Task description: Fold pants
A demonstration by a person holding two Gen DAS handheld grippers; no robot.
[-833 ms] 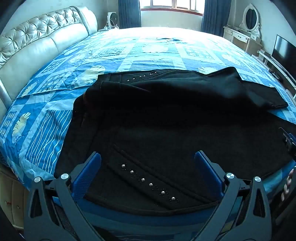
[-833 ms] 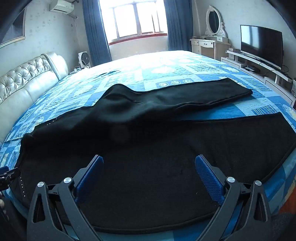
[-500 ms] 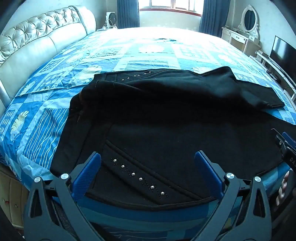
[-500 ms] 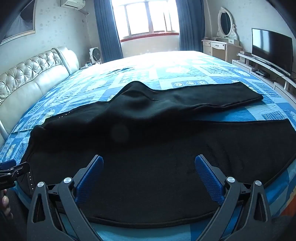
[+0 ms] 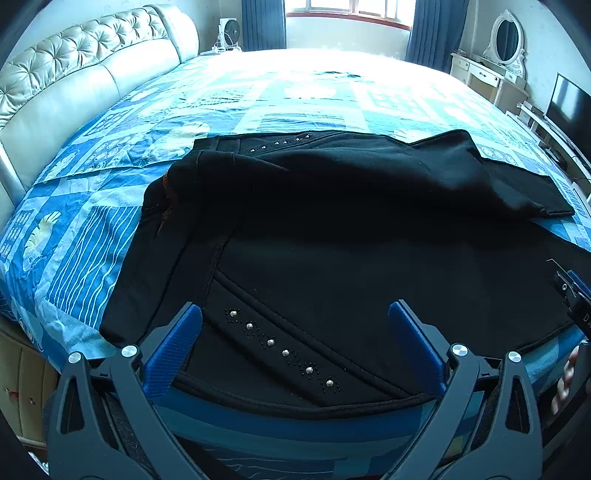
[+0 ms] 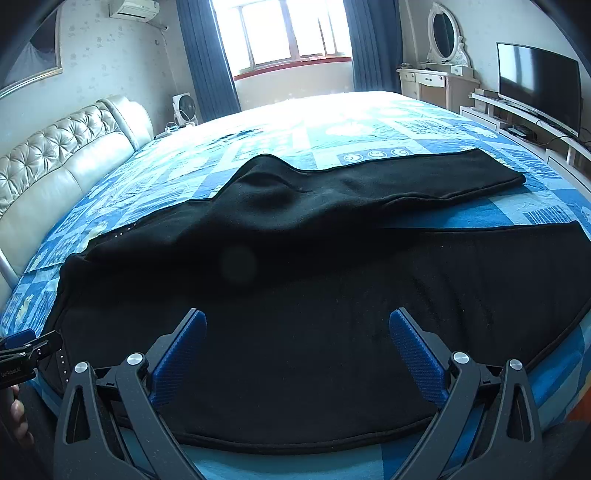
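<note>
**Left wrist view: both grippers hanging wide over black pants on the bed**

The left gripper (image 5: 294,334) is hovering with its blue-padded fingers (image 5: 173,354) spread wide and nothing between them, poised over the near edge of the black pants (image 5: 332,229). Just ahead of it, a slanted row of silver studs (image 5: 280,349) is running along a pocket seam near the waistband. The right gripper (image 6: 297,341) is likewise standing wide and holding nothing, angled down over the near leg of the pants.

The pants are lying spread across the near part of the blue patterned bedspread (image 5: 110,155), waist toward the left, legs reaching right. The far leg (image 6: 424,181) is lying apart from the near one, a wedge of bedspread showing between them, and the cloth is bunching up in a hump at the crotch (image 6: 266,177).

Beyond, a tufted cream headboard (image 5: 74,70) is lining the left side, a window with blue curtains (image 6: 207,59) is glowing at the far wall, and a dressing table with an oval mirror (image 6: 443,33) and a television (image 6: 535,85) are standing at right.
</note>
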